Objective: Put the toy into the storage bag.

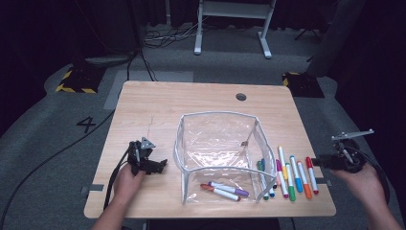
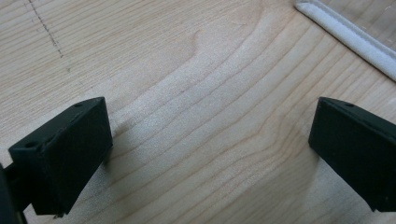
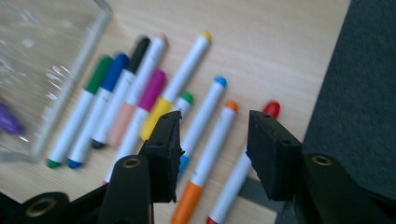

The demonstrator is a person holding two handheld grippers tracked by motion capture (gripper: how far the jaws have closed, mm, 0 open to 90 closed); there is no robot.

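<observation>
Several markers (image 1: 292, 175) lie in a row on the wooden surface (image 1: 143, 110), just right of a clear pouch (image 1: 218, 153) that stands open with two more markers (image 1: 225, 190) inside it. The right tongs (image 1: 320, 163) hover at the surface's right edge, close beside the red marker (image 1: 311, 175) at the row's outer end, jaws partly apart with nothing between them. The right gripper view looks down between those jaws onto the orange marker (image 3: 205, 163) and the red marker, and makes out cap colours the high view blurs. The left tongs (image 1: 160, 166) rest low on bare wood left of the pouch; the left gripper view shows their jaws wide and empty, with the pouch's white rim (image 2: 348, 35) in the corner.
</observation>
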